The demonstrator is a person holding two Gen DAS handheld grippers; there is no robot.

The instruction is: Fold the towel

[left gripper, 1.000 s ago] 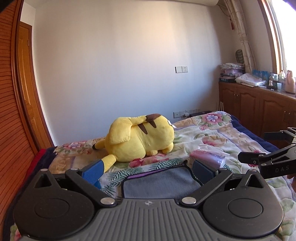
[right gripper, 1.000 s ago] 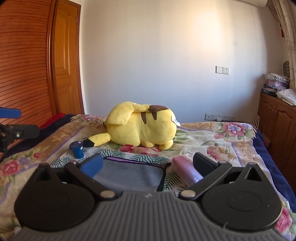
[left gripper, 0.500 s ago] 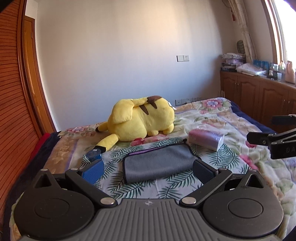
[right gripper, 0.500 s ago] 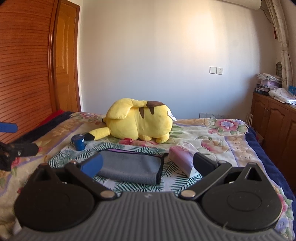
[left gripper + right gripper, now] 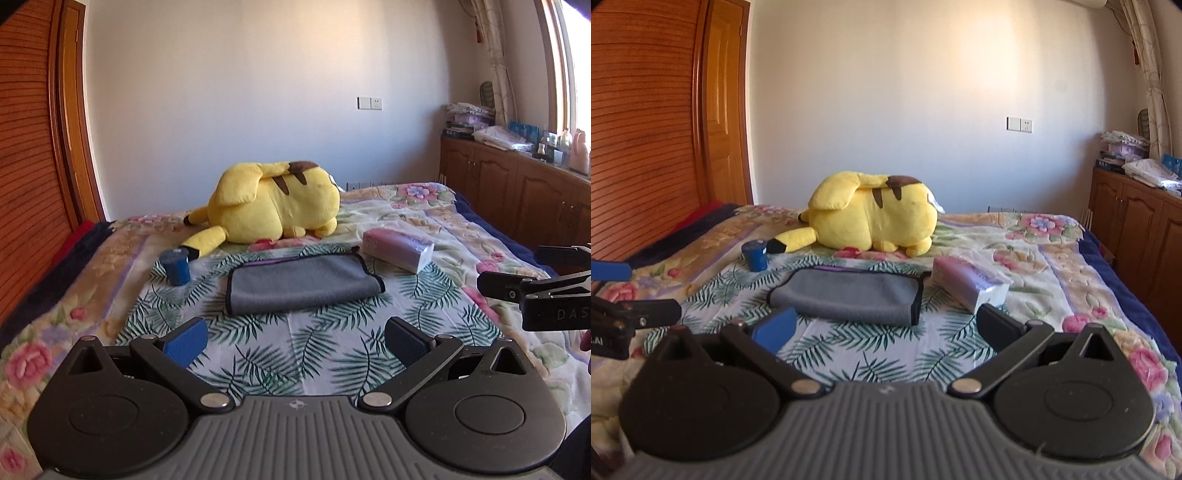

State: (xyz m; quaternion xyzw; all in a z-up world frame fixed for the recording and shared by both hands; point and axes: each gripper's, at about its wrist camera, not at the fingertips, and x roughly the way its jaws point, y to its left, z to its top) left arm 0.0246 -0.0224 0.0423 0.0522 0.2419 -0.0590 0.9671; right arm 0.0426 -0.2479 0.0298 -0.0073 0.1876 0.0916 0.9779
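Observation:
A grey towel [image 5: 301,282] with a dark hem lies folded flat on the leaf-print bedspread; it also shows in the right wrist view [image 5: 846,295]. My left gripper [image 5: 295,341] is open and empty, held back from the towel's near edge. My right gripper [image 5: 884,326] is open and empty, also short of the towel. The right gripper's fingers [image 5: 517,288] show at the right edge of the left wrist view. The left gripper's fingers [image 5: 631,314] show at the left edge of the right wrist view.
A yellow plush toy [image 5: 273,206] lies behind the towel. A blue cylinder [image 5: 177,267] stands to the towel's left. A pink tissue pack [image 5: 397,249] lies to its right. Wooden cabinets [image 5: 517,192] run along the right wall, a wooden wardrobe [image 5: 646,122] on the left.
Both grippers have pulled back from the towel and risen, so the whole folded towel now lies in view ahead of them. Both stay open.

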